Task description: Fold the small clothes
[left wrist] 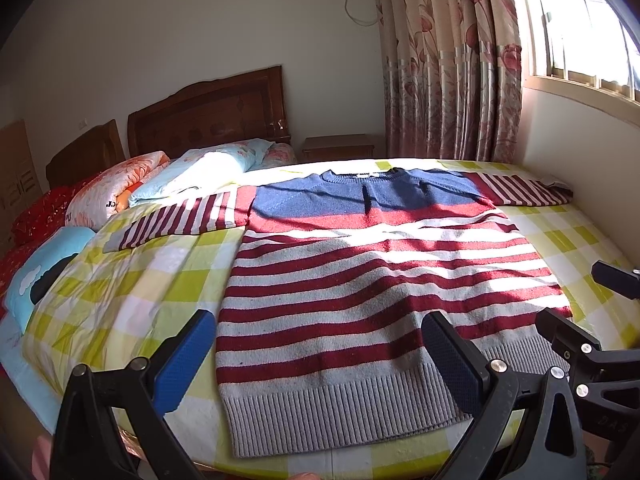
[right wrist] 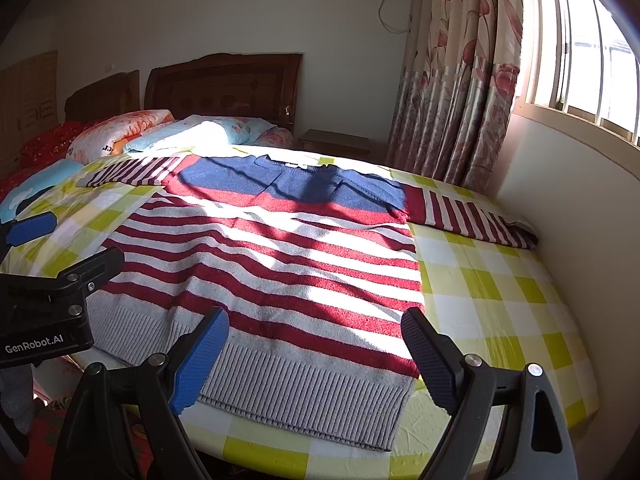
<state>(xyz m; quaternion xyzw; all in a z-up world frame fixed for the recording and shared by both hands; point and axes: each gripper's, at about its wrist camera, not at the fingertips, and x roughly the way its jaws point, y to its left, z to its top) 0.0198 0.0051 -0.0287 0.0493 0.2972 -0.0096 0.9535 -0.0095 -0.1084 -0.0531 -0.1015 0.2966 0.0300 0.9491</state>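
A small knit sweater [left wrist: 360,264] lies flat on the bed with both sleeves spread out; it has a navy top, red and white stripes and a grey ribbed hem. It also shows in the right wrist view [right wrist: 280,264]. My left gripper [left wrist: 320,360] is open and empty, held above the hem at the sweater's left part. My right gripper [right wrist: 316,356] is open and empty above the hem's right part. The right gripper's body shows in the left wrist view [left wrist: 580,352], and the left gripper's body shows in the right wrist view [right wrist: 60,288].
The bed has a yellow-green checked sheet [left wrist: 132,280]. Pillows and folded quilts [left wrist: 132,188] lie near the wooden headboard [left wrist: 208,116]. A wall [right wrist: 580,200] and window run along the bed's right side. A nightstand [left wrist: 340,146] and curtain [left wrist: 452,60] stand behind.
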